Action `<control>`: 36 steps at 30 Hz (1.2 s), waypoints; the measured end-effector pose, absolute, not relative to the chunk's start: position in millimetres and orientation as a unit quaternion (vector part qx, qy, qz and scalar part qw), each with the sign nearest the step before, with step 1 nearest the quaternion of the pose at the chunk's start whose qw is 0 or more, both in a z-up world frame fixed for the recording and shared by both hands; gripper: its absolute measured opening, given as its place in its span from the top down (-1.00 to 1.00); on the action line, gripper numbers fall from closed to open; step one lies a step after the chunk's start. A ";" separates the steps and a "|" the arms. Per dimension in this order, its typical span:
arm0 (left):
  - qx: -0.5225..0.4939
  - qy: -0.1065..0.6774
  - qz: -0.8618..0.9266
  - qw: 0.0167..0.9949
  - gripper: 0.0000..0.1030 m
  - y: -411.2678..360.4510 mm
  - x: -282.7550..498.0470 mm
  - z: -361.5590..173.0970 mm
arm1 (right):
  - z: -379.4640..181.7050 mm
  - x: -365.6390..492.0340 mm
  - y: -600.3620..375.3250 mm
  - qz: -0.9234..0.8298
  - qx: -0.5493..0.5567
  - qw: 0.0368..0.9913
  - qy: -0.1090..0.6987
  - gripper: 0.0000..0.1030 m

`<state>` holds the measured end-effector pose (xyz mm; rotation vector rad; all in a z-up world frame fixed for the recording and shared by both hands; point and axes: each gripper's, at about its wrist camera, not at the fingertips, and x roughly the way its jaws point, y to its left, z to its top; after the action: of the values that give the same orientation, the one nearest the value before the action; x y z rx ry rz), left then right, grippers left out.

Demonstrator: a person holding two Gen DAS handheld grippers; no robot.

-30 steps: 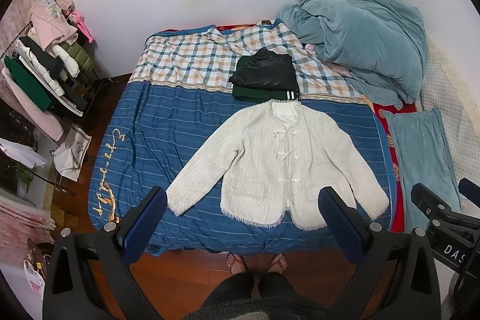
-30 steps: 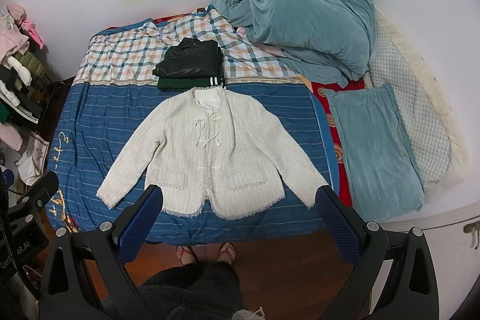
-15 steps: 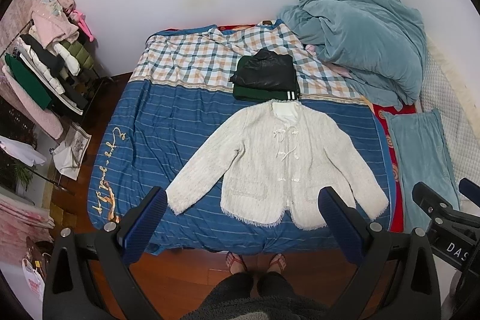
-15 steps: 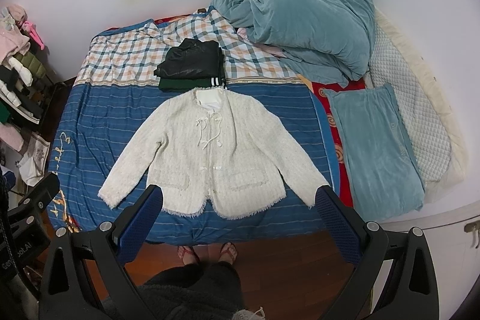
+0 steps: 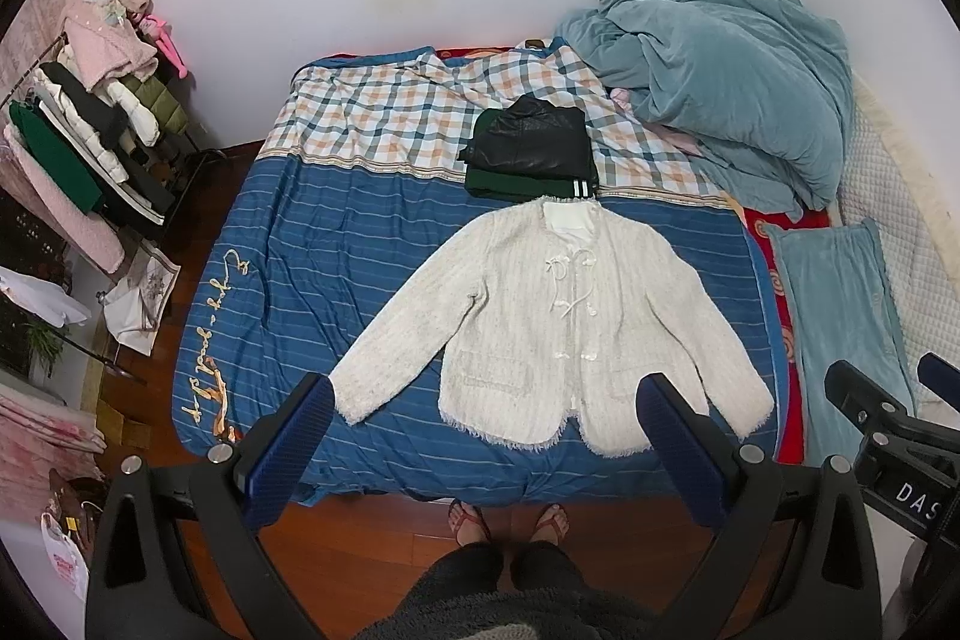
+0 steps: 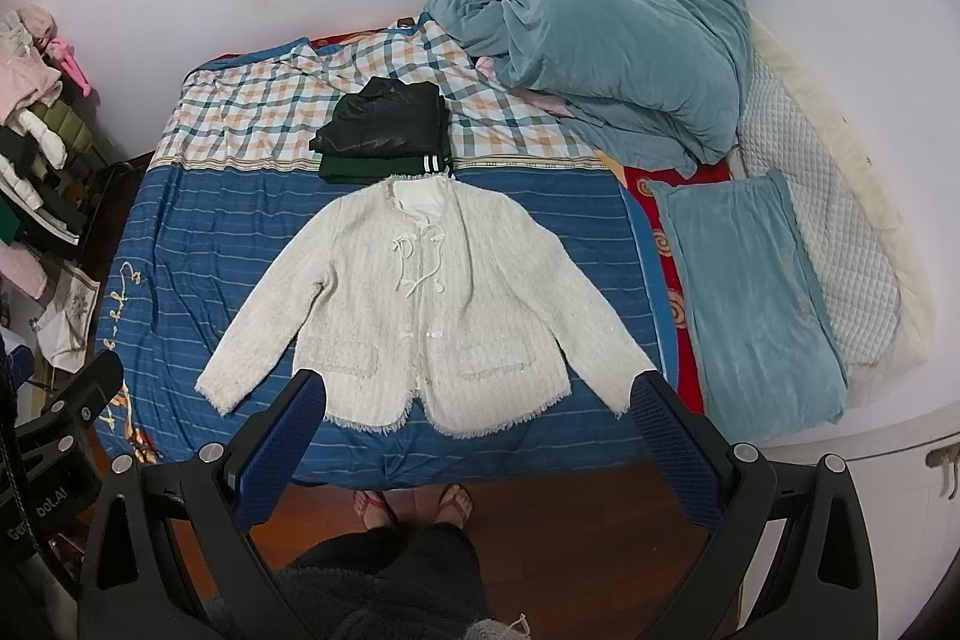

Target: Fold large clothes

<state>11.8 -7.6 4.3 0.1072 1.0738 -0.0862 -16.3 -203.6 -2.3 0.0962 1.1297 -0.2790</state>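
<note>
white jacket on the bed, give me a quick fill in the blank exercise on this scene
1. The white jacket lies flat on the blue striped sheet with both sleeves spread ____.
2. The folded pile just beyond its collar has a ____ garment on top.
3. Both the left gripper and the right gripper are ____ and hold nothing.

Missing words: out; black; open

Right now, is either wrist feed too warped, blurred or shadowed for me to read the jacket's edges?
Left wrist view: heavy fisheye bending at the rim, but the cream jacket sits near centre, sharp and evenly lit; the left gripper covers part of its hem. Right wrist view: same barrel distortion and black corners, no glare, the jacket crisp; the right gripper overlaps one cuff.
</note>
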 end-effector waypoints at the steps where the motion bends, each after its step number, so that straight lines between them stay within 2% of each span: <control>1: 0.051 0.511 -0.041 0.857 -1.00 -7.6 11.3 4.5 | -2.2 -16.3 -203.6 -0.132 0.045 0.834 0.533 -0.99; 36: 0.045 0.510 -0.046 0.858 -1.00 -8.6 13.2 7.0 | 2.4 -15.8 -203.7 -0.132 0.046 0.834 0.533 -0.99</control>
<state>13.2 -8.6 7.0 0.0938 1.0704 -0.0962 -15.8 -203.7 2.4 0.0970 1.1301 -0.2786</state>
